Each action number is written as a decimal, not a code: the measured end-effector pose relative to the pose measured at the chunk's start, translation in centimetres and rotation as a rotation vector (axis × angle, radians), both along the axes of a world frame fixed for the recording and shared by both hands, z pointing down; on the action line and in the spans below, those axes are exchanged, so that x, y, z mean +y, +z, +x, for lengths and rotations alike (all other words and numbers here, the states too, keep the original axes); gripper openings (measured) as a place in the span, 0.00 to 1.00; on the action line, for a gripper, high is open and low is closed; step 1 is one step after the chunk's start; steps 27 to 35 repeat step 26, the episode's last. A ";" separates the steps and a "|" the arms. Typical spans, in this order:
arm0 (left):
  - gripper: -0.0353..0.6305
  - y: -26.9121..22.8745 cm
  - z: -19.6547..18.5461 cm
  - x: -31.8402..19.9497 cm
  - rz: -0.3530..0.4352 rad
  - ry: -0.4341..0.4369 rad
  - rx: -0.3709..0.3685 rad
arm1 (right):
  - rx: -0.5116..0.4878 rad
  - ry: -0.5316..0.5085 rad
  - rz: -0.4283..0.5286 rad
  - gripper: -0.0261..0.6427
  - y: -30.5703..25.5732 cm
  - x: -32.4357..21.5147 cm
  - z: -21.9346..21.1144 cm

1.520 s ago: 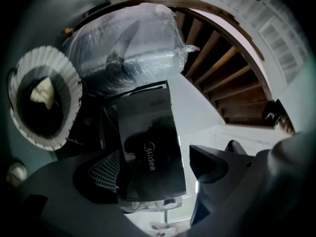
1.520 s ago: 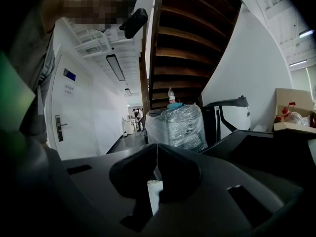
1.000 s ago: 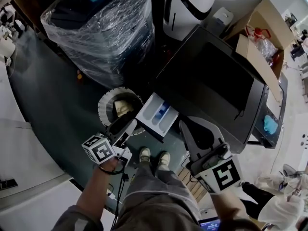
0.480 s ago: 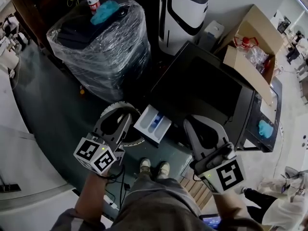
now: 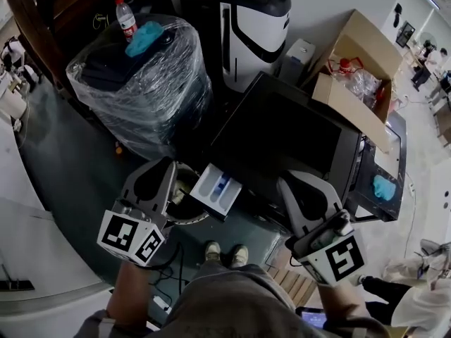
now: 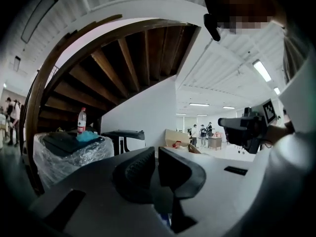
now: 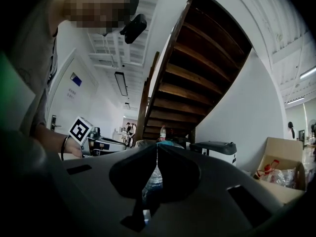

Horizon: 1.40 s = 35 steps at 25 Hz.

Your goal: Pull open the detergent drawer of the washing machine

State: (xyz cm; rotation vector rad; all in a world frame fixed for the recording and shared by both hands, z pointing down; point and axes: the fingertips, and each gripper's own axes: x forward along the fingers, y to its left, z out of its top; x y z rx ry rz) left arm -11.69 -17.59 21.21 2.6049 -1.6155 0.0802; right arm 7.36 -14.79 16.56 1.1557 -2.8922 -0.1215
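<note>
The dark washing machine [image 5: 296, 136] fills the middle of the head view. Its white detergent drawer [image 5: 217, 189], with a blue compartment, stands pulled out from the front. My left gripper [image 5: 168, 164] hangs to the left of the drawer, apart from it. Its jaws are closing and almost together, with nothing between them, as the left gripper view [image 6: 156, 154] shows. My right gripper [image 5: 285, 182] is held to the right of the drawer over the machine's front edge. It is shut and empty, and in the right gripper view [image 7: 157, 149] its tips meet.
A plastic-wrapped bundle [image 5: 141, 76] with a bottle [image 5: 125, 18] and a blue cloth [image 5: 144, 37] stands at the left. Behind are a white-and-black appliance [image 5: 250, 20] and a cardboard box [image 5: 359, 69]. A round ringed opening [image 5: 189, 192] lies beside the drawer. My shoes [image 5: 225, 251] are below.
Both grippers have risen and drawn back from the drawer. The left one has rolled and its jaws have come together. The drawer stays pulled out.
</note>
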 end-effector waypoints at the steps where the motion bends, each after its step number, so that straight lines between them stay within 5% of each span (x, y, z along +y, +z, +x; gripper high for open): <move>1: 0.11 -0.4 0.1 0.1 0.014 -0.007 -0.019 | -0.008 -0.001 0.008 0.09 -0.5 0.2 0.1; 18: 0.08 -3.3 4.0 2.3 0.114 0.019 -0.199 | -0.013 0.068 0.011 0.09 -1.1 1.5 2.8; 35: 0.08 -4.0 3.9 2.2 0.123 0.008 -0.215 | -0.020 0.079 0.008 0.09 -1.1 1.5 3.2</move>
